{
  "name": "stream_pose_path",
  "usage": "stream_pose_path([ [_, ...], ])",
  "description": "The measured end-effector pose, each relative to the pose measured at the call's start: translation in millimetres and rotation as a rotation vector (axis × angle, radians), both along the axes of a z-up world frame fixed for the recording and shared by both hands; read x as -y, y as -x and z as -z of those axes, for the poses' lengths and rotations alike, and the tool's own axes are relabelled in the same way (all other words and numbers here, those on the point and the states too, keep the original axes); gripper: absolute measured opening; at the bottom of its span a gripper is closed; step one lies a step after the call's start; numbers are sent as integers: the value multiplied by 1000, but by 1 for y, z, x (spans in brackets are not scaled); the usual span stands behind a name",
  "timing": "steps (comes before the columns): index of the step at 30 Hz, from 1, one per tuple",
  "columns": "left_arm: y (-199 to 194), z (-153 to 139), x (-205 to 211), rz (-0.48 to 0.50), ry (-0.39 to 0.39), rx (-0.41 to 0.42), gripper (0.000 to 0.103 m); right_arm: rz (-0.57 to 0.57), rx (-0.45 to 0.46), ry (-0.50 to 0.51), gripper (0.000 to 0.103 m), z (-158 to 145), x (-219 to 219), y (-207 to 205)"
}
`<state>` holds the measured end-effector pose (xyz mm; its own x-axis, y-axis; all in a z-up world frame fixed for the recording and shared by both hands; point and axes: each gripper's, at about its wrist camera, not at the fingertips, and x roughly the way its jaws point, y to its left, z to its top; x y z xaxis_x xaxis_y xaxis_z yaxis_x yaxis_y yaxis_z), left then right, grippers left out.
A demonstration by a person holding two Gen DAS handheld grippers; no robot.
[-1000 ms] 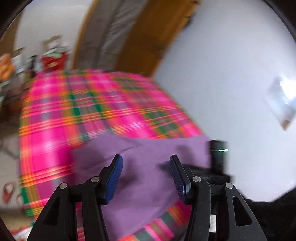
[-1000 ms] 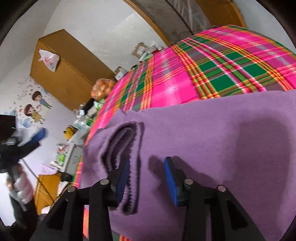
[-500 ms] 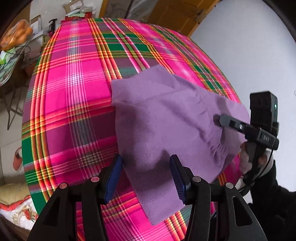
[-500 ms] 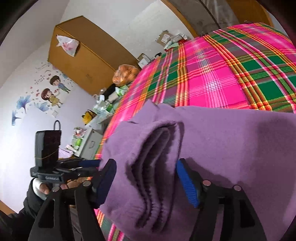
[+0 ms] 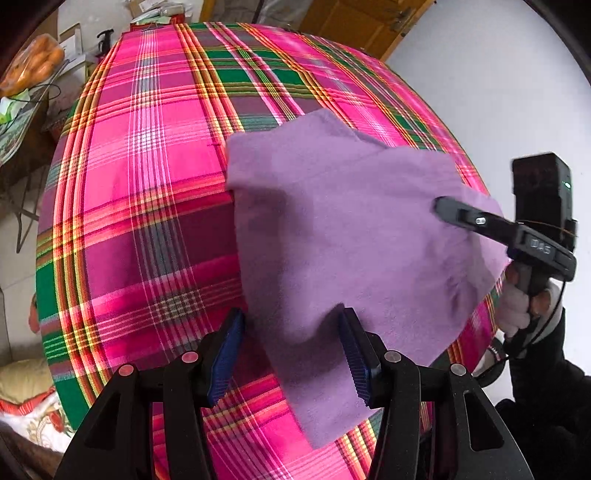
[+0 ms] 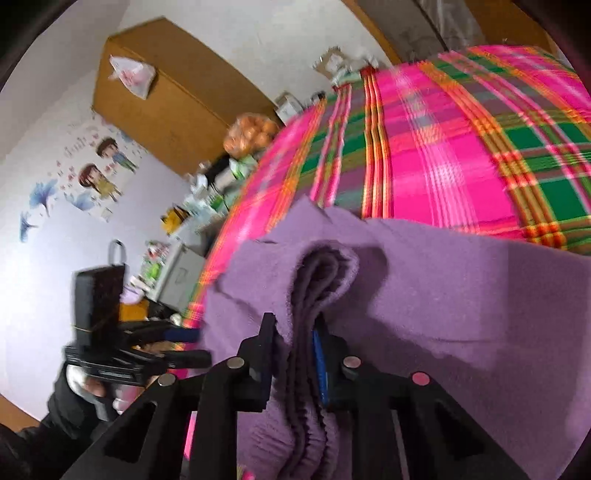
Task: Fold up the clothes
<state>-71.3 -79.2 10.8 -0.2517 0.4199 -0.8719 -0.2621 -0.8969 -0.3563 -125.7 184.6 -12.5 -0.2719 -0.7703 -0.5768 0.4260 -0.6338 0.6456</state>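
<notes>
Gathering the soft purple fleece garment (image 5: 343,229) for a fold on the pink plaid bedcover (image 5: 147,192).
Right gripper (image 6: 295,354) is pinching 1 bunched edge; left gripper (image 5: 291,350) is hanging spread above a corner, likely needing to clamp next.

A wooden cabinet (image 6: 162,99) stands against a pale wall with cartoon stickers (image 6: 99,166); a wooden door (image 5: 362,22) behind.

Garment (image 5: 343,236) lies on bedspread (image 5: 147,206) (toward its right edge).
</notes>
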Motion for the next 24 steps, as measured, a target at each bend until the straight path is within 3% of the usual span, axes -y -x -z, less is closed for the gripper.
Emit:
stream_pose_path([
  [2, 1, 2, -4, 7, 0, 7, 55, 32, 7, 1, 19, 4, -10, -2],
  [5, 0, 3, -8, 16, -1, 10, 55, 56, 94, -36, 21, 30, -18, 3],
  [6, 0, 3, -9, 18, -1, 13, 55, 66, 90, -26, 25, 29, -22, 3],
  [8, -2, 2, -9, 23, -2, 13, 55, 104, 13, -43, 34, 13, -26, 0],
  [10, -2, 0, -9, 24, -7, 12, 55, 137, -92, -73, 36, -10, -26, -2],
  [14, -1, -2, -7, 18, -20, 18, 55, 74, -255, -96, 38, -50, 0, 4],
  [16, -1, 1, -11, 28, -15, 27, 55, -17, -281, -186, 38, -55, 35, 13],
  [24, -4, 10, -12, 58, -29, 63, 36, -269, -229, -350, 38, -34, 128, 53],
])
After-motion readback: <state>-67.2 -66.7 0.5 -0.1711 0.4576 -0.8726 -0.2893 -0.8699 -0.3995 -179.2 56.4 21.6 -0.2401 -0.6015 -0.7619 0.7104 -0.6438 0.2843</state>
